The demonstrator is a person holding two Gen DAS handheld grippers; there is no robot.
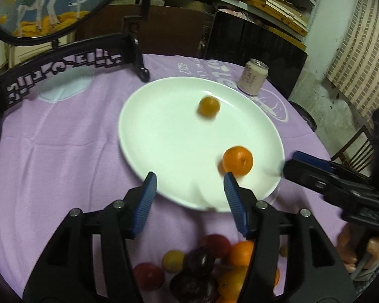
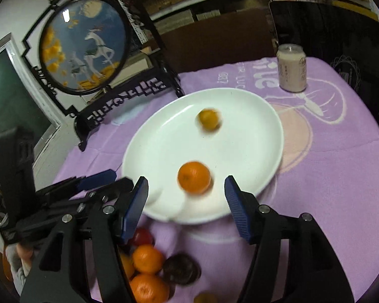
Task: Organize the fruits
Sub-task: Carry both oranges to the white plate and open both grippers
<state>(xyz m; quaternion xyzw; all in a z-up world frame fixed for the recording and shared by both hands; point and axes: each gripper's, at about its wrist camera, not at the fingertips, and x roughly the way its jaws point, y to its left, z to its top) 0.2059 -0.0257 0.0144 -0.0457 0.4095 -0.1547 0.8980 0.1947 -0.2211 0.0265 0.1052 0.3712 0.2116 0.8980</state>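
Note:
A white plate lies on the purple cloth. Two fruits are on it, both blurred: a small yellow-orange one toward the far side and a bigger orange near the front rim. My left gripper hangs open over the plate's near edge, nothing between its blue pads. My right gripper is open too, the orange lying just beyond its fingertips, free of the pads. Each gripper shows in the other's view: the right, the left. A pile of oranges, dark plums and red fruits lies below the grippers.
A pale drink can stands behind the plate. A black carved stand with a round painted screen occupies the back left. A dark chair back is behind the table. A hand holds the right gripper.

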